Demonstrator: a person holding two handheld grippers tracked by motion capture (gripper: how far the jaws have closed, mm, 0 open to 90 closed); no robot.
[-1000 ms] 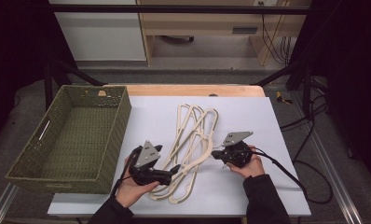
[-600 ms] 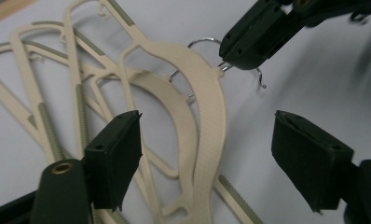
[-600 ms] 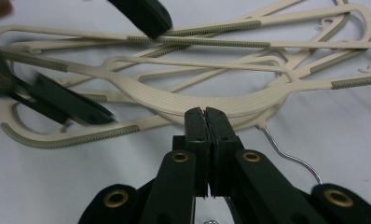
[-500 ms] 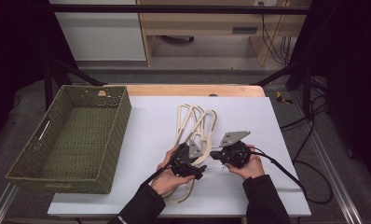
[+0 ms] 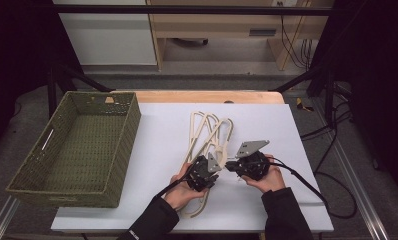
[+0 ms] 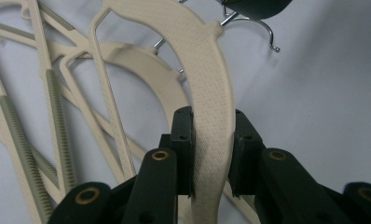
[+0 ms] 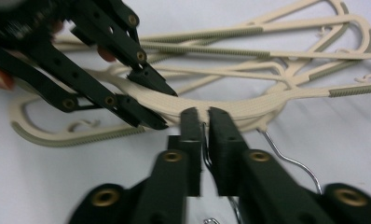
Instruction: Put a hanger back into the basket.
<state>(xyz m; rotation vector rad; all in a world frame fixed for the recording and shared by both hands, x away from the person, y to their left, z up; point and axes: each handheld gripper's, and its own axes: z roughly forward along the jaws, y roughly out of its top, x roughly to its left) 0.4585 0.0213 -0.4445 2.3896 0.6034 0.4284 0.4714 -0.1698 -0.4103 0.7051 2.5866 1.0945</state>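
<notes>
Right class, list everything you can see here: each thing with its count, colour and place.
hangers: a tangled pile, count unclear, cream with grey-green ribbed grips, mid-table
hooks: at least two, silver wire, on the hangers
basket: one, olive woven, table's left side
table: one, white top with wooden far edge
cables: several, black, floor at right
left gripper: black, jaws just closing around a hanger's broad arm
right gripper: black, jaws on a hanger's hook
hands: two, dark sleeves, near edge
</notes>
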